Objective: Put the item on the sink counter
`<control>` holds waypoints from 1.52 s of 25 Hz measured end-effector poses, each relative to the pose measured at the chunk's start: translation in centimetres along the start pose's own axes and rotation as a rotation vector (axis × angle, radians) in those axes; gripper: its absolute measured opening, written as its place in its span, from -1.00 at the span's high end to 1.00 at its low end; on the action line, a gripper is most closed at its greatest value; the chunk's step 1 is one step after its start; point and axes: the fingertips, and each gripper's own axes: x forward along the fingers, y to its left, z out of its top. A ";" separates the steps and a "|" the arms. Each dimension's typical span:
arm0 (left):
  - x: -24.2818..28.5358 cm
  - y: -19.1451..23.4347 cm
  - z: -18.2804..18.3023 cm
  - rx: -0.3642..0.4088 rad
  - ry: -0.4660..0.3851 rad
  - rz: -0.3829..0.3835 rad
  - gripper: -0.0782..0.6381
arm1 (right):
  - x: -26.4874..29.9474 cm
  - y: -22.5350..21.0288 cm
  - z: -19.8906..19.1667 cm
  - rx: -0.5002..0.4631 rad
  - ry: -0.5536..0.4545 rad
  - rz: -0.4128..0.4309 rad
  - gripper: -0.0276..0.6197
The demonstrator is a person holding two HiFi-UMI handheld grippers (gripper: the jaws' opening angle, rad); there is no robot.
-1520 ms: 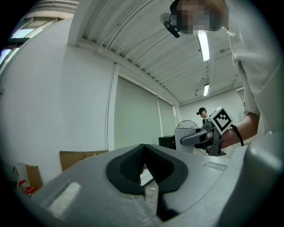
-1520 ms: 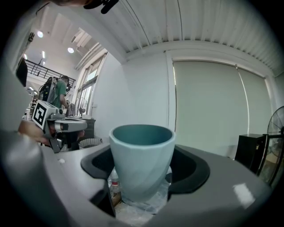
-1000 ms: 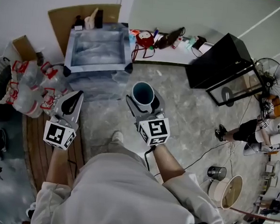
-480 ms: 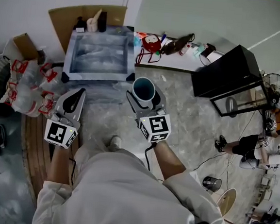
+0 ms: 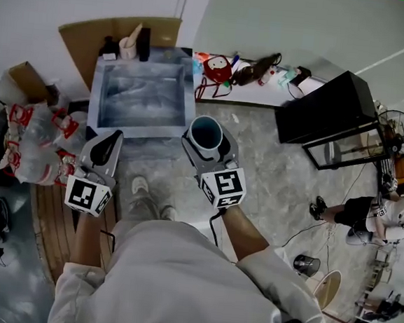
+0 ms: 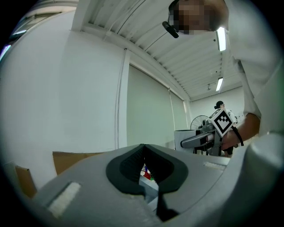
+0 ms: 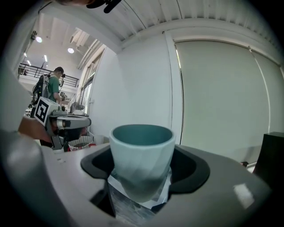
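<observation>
Before the sink [image 5: 97,102], now nearer, right claw [image 5: 206,142] still clasps the cup [image 5: 206,131]; left claw [image 5: 106,144] closed.

— Where is the cup [image 5: 206,131] being held?
— Between the jaws of the right gripper [image 5: 206,145], just before the sink [image 5: 145,92]. The left gripper [image 5: 110,139] is being held at its left.
— And around the sink?
— Bags [image 5: 28,145] are being kept at its left, a cabinet [image 5: 324,105] well to its right.
</observation>
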 end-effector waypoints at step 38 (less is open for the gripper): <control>19.3 13.5 -1.0 -0.001 0.041 -0.021 0.78 | 22.3 -12.3 2.1 0.009 0.012 0.023 -0.22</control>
